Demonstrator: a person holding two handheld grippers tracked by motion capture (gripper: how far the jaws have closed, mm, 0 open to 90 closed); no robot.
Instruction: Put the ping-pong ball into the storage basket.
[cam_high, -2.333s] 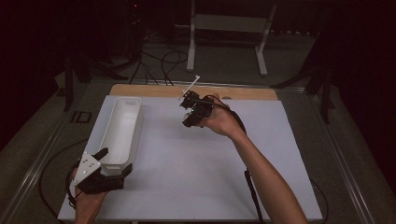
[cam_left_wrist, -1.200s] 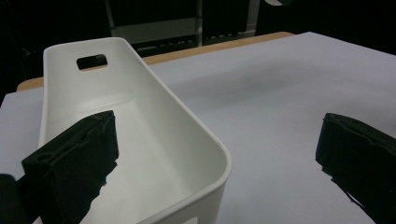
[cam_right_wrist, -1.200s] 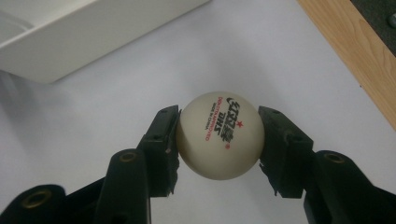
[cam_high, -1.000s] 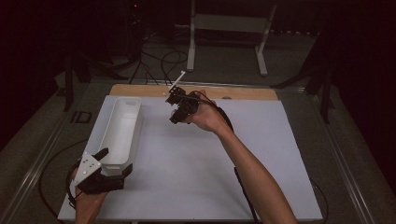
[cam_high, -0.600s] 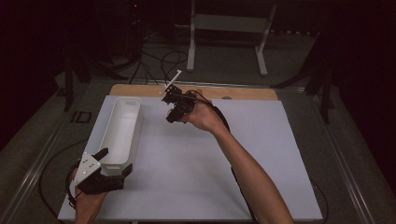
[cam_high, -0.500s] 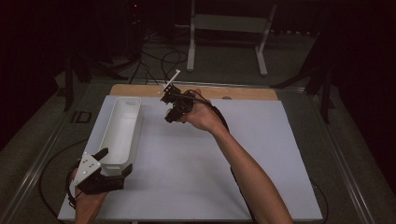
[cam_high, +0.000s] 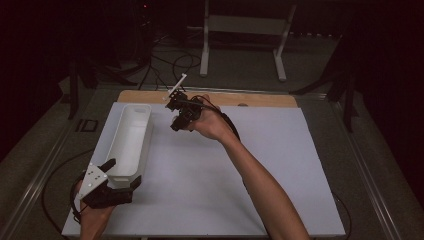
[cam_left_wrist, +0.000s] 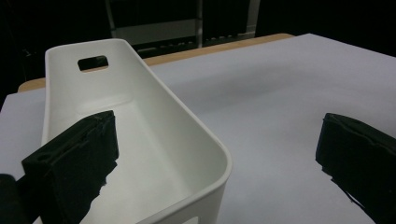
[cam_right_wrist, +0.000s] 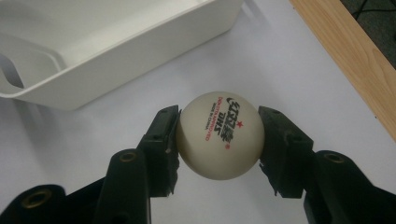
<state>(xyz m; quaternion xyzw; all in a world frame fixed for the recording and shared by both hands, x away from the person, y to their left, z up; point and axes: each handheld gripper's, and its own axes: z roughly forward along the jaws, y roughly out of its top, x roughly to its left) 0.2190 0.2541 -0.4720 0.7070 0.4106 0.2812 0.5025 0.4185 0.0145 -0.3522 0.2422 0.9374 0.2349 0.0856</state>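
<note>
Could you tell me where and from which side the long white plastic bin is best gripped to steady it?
Grip the long white plastic bin by its near short end wall, from the person's side. The wall is thin and upright with a handle slot, and the left gripper already straddles the near corner, fingers open, one inside the bin.

The ball (cam_right_wrist: 219, 135) reads "DHS" with a red star; smaller print illegible.

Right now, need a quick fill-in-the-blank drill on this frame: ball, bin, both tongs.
1. The right tongs are shut on a white ____.
2. The left tongs straddle the near corner of the white ____.
3. Inside, the bin is ____.
4. The ball has a red ____ printed on it.

Missing: ball; bin; empty; star
</note>
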